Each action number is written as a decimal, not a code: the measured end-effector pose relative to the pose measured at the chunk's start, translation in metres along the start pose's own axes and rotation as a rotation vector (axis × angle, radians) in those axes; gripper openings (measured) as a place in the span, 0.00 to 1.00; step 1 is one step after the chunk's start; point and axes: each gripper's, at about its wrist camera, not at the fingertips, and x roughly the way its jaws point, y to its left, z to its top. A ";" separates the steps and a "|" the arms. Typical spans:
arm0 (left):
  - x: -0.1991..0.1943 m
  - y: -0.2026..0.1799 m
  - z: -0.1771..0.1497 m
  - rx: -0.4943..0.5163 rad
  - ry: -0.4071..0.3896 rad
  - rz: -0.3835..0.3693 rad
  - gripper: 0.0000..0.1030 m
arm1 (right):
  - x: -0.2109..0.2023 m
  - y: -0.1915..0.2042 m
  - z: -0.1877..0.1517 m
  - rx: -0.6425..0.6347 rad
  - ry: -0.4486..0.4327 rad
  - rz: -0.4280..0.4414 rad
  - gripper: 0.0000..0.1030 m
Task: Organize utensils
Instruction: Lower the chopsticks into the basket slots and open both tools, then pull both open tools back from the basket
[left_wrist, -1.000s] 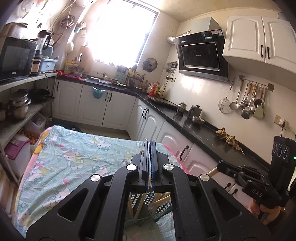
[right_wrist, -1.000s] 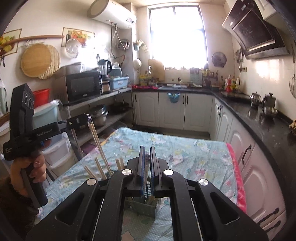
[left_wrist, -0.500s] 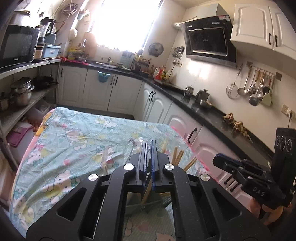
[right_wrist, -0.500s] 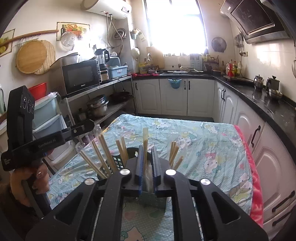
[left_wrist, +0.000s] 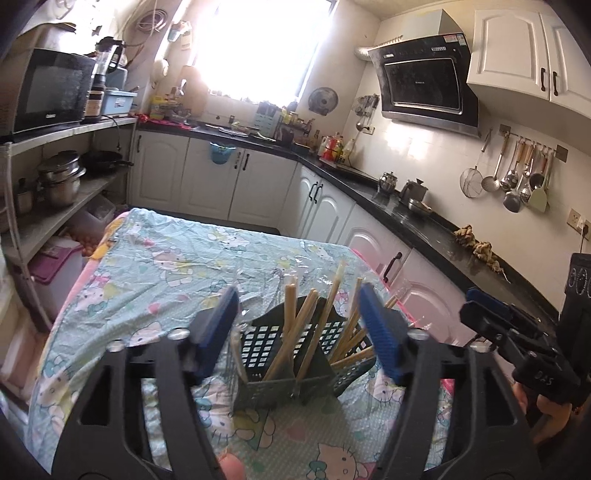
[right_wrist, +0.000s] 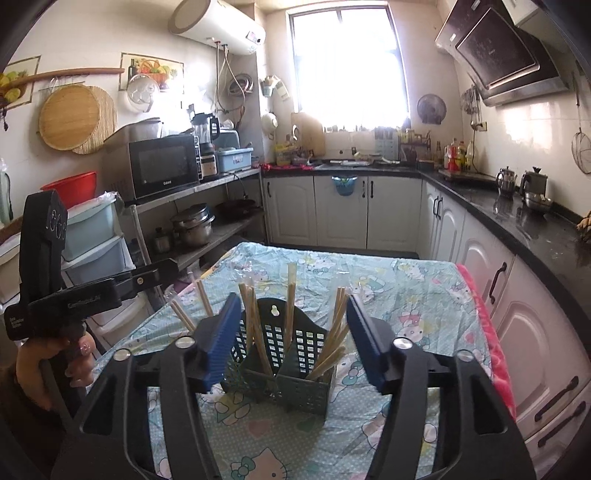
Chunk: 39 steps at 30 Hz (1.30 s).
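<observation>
A dark green perforated utensil holder (left_wrist: 266, 347) (right_wrist: 273, 332) stands on the cartoon-print tablecloth (left_wrist: 166, 266) (right_wrist: 406, 295). Several wooden chopsticks (left_wrist: 290, 306) (right_wrist: 290, 295), some in clear sleeves, stick up from its compartments. My left gripper (left_wrist: 297, 317) hangs just short of the holder with its jaws opening; its blue pads press on nothing. My right gripper (right_wrist: 293, 317) is likewise in front of the holder, jaws opening and nothing gripped. Each one shows in the other's view: the right gripper (left_wrist: 480, 314) at the right side, the left gripper (right_wrist: 147, 275) at the left side, held by a hand (right_wrist: 40, 362).
White cabinets under a black counter (left_wrist: 424, 221) run along the right of the table. An open shelf with pots (right_wrist: 192, 225) and a microwave (right_wrist: 162, 166) stands to the left. Flat cloth stretches beyond the holder toward the far table edge.
Both grippers' jaws went from shut to wide apart. Both dipped toward the table, so the holder and its chopsticks now show between the fingers.
</observation>
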 end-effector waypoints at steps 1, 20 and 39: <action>-0.005 0.001 -0.001 -0.007 -0.002 0.005 0.68 | -0.004 0.001 -0.001 -0.005 -0.008 -0.001 0.64; -0.066 -0.003 -0.037 -0.013 -0.020 0.085 0.90 | -0.059 0.027 -0.034 -0.045 -0.091 -0.048 0.93; -0.059 -0.015 -0.117 0.037 0.065 0.153 0.90 | -0.055 0.024 -0.112 -0.035 0.008 -0.123 0.94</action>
